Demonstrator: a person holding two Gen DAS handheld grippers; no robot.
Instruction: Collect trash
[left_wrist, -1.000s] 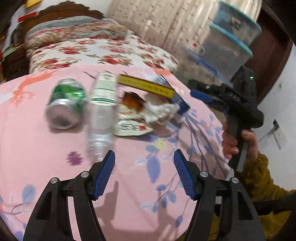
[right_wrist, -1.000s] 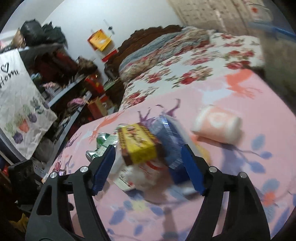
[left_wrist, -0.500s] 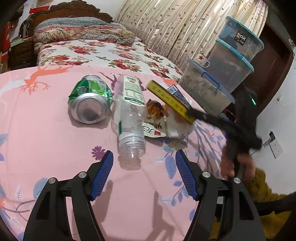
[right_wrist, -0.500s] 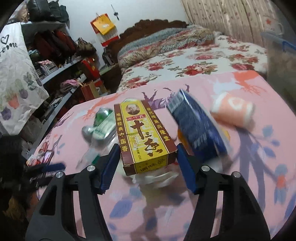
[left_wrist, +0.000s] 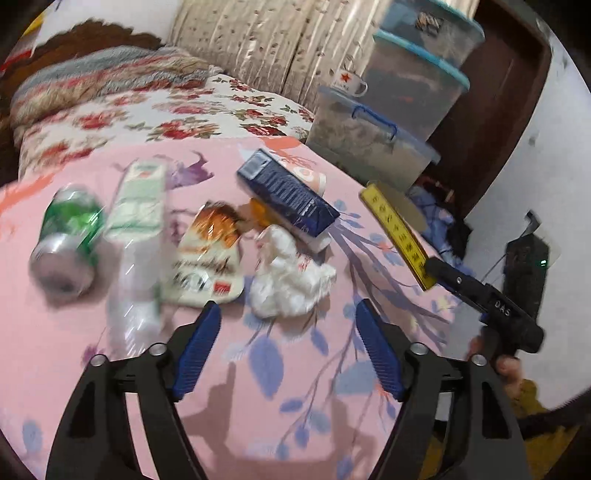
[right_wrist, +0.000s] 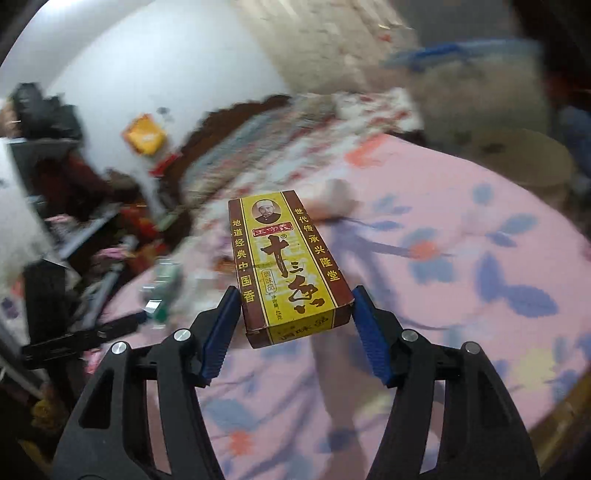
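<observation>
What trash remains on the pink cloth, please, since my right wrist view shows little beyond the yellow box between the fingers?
Observer: A green can, a clear bottle, a snack wrapper, a crumpled tissue and a blue carton lie there.
Operator: Is the left gripper holding anything?
Observer: No. The left gripper is open; its fingers have just been opening, with nothing between them.
Operator: Which piece lies nearest it?
Observer: The crumpled tissue, just beyond its fingertips.
</observation>
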